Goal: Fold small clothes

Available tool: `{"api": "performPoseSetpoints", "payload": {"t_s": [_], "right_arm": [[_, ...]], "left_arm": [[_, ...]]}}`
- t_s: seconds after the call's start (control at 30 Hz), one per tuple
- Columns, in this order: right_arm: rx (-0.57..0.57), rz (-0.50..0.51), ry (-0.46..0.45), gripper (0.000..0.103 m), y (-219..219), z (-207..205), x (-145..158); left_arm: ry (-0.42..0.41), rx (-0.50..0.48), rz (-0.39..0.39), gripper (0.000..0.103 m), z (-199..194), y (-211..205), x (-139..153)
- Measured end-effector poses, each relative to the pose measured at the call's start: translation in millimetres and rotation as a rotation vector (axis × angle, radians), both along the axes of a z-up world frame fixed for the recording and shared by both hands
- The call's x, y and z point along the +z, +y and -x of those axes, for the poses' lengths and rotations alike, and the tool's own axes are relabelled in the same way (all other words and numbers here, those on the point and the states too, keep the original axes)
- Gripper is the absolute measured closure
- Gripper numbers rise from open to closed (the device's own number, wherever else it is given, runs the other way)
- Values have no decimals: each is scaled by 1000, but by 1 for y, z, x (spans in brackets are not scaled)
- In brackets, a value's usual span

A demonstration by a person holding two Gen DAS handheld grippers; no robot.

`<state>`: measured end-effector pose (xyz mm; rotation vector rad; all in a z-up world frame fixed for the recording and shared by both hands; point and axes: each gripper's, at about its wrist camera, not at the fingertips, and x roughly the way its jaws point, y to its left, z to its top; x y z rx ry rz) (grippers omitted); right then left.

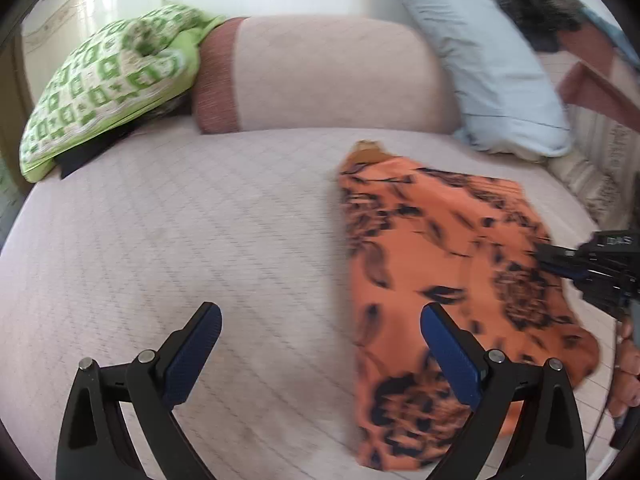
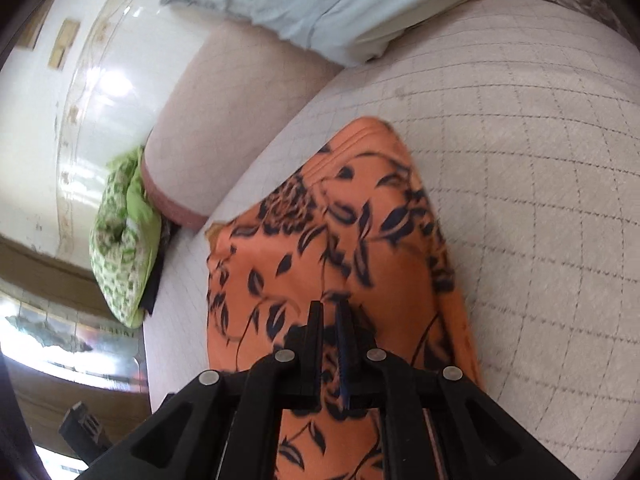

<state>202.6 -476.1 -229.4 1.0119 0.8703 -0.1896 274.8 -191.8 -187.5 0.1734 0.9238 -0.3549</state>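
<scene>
An orange garment with a black flower print (image 1: pixel 440 280) lies flat on the pale quilted bed (image 1: pixel 180 220). My left gripper (image 1: pixel 320 340) is open and empty, low over the bed, with its right finger over the garment's left edge. My right gripper (image 1: pixel 560 260) reaches in from the right at the garment's right edge. In the right wrist view the garment (image 2: pixel 340 240) stretches away from my right gripper (image 2: pixel 330 312), whose jaws stand nearly closed on the cloth.
A pink bolster (image 1: pixel 320 76) lies at the back of the bed. A green patterned pillow (image 1: pixel 108 84) is at the back left, a light blue pillow (image 1: pixel 488 68) at the back right. The bed's edge (image 2: pixel 160 320) drops to the floor.
</scene>
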Motion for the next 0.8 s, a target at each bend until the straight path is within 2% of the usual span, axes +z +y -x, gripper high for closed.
{"api": "performPoseSetpoints", "payload": {"t_s": [0.1,0.13,0.37,0.5,0.63,0.8], "right_arm": [[1,5,29,96,0,-5,-10],[4,16,27,97,1,-5,-8],[9,69,-14,94,7,10,13],[33,60,-35,95,12,21,22],[70,92,33,95,20,21,15],[74,63,76,96,20,18,-3]], "left_arm": [[76,-2,-54,3,-13,-3,-23],[77,-1,-57,3,-13,-5,-25],[26,-14,-41,3,-2,-8,-9],[-27,-26,-39,3,6,-11,2],[-37,-36,-67,3,5,-16,0],[-22,-42,-96,3,4,-20,-7]]}}
